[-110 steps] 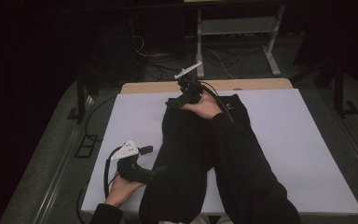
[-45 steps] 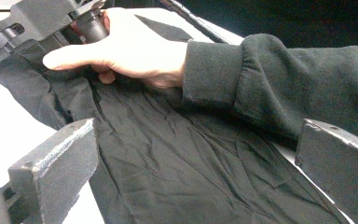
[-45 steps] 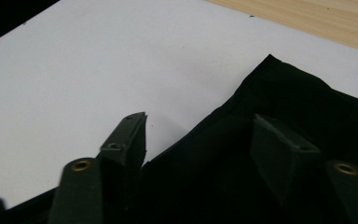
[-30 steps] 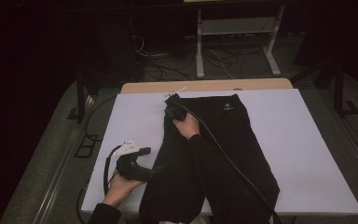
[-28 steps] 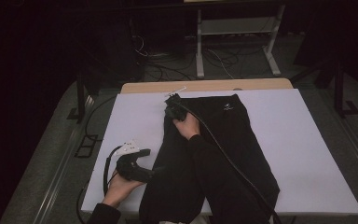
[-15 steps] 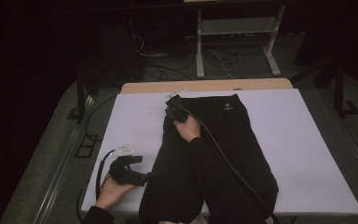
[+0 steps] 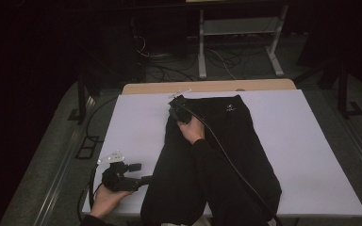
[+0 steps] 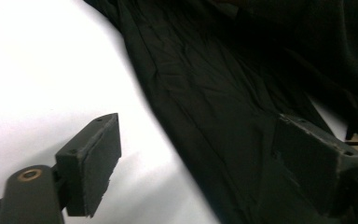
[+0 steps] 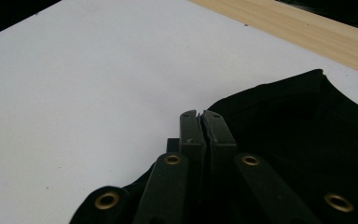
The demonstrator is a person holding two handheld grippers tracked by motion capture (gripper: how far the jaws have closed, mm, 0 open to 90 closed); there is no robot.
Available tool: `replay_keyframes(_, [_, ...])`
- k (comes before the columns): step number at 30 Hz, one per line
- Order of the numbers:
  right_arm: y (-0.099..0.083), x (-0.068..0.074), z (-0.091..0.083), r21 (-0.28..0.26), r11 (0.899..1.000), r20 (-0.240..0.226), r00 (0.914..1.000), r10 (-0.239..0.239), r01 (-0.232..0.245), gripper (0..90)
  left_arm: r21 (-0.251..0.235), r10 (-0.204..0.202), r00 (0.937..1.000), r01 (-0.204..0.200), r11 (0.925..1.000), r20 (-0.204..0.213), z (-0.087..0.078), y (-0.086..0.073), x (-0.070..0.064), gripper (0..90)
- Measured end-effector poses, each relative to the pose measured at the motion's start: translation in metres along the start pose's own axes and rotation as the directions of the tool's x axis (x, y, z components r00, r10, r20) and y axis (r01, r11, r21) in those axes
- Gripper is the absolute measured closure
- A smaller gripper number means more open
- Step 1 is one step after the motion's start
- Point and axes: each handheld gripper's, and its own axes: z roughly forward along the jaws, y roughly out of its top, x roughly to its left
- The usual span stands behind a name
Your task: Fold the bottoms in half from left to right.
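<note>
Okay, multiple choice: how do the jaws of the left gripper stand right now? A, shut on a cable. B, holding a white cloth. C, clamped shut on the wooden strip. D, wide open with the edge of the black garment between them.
D: in the left gripper view the left gripper has its jaws spread far apart, one over the white table, the other over the black garment.

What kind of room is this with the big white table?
Probably a lab or workshop for recording handling work. A white table holds black trousers, loose cables trail over the dark floor behind, and a metal stand sits beyond.
</note>
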Motion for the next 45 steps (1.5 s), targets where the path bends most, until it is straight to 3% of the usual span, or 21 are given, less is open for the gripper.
replay_keyframes(4, [-0.001,-0.001,-0.002,0.001,1.0,-0.008,0.9999,0.013,-0.013,86.2,0.039,-0.013,0.9982,0.011,0.9992,0.059,0.009,0.003,0.001,19.9])
replay_keyframes(8, [-0.003,-0.002,-0.003,-0.002,1.0,-0.01,0.9998,0.014,-0.014,86.2,0.085,0.02,0.9972,-0.026,0.9961,0.071,0.015,0.004,-0.001,25.2])
replay_keyframes(14, [-0.004,-0.003,-0.006,-0.011,1.0,-0.015,0.9998,0.013,-0.013,86.2,0.12,0.003,0.9964,-0.013,0.9927,0.084,0.018,0.002,0.002,27.4])
replay_keyframes(22, [-0.004,-0.003,-0.005,-0.017,1.0,-0.028,0.9995,0.016,-0.016,86.2,0.167,-0.015,0.9872,-0.012,0.986,0.159,0.022,0.004,0.003,37.0])
replay_keyframes(25, [-0.003,-0.002,-0.005,-0.02,1.0,-0.03,0.9995,0.011,-0.012,86.2,0.204,0.013,0.9895,-0.042,0.978,0.144,0.02,0.005,0.001,46.1])
replay_keyframes(29, [-0.002,-0.001,-0.006,-0.019,1.0,-0.028,0.9996,-0.003,0.003,86.2,0.248,0.017,0.9843,-0.061,0.9667,0.176,0.016,0.006,-0.001,54.2])
replay_keyframes(37, [0.001,-0.004,-0.012,-0.029,1.0,-0.019,0.9998,-0.011,0.011,86.2,0.327,0.05,0.9747,-0.121,0.9372,0.218,0.014,0.001,-0.008,69.4])
replay_keyframes(40, [0.002,-0.006,-0.014,-0.032,0.999,-0.018,0.9998,-0.009,0.008,86.2,0.342,0.053,0.974,-0.128,0.931,0.22,0.013,-0.001,-0.009,75.7])
replay_keyframes(43, [0.002,-0.007,-0.015,-0.034,0.999,-0.017,0.9998,-0.004,0.003,86.2,0.355,0.065,0.9758,-0.137,0.9248,0.209,0.014,-0.001,-0.01,87.6])
replay_keyframes(45, [0.002,-0.007,-0.015,-0.034,0.999,-0.019,0.9998,-0.002,0.001,86.3,0.355,0.069,0.9736,-0.145,0.9238,0.217,0.015,-0.001,-0.01,88.1])
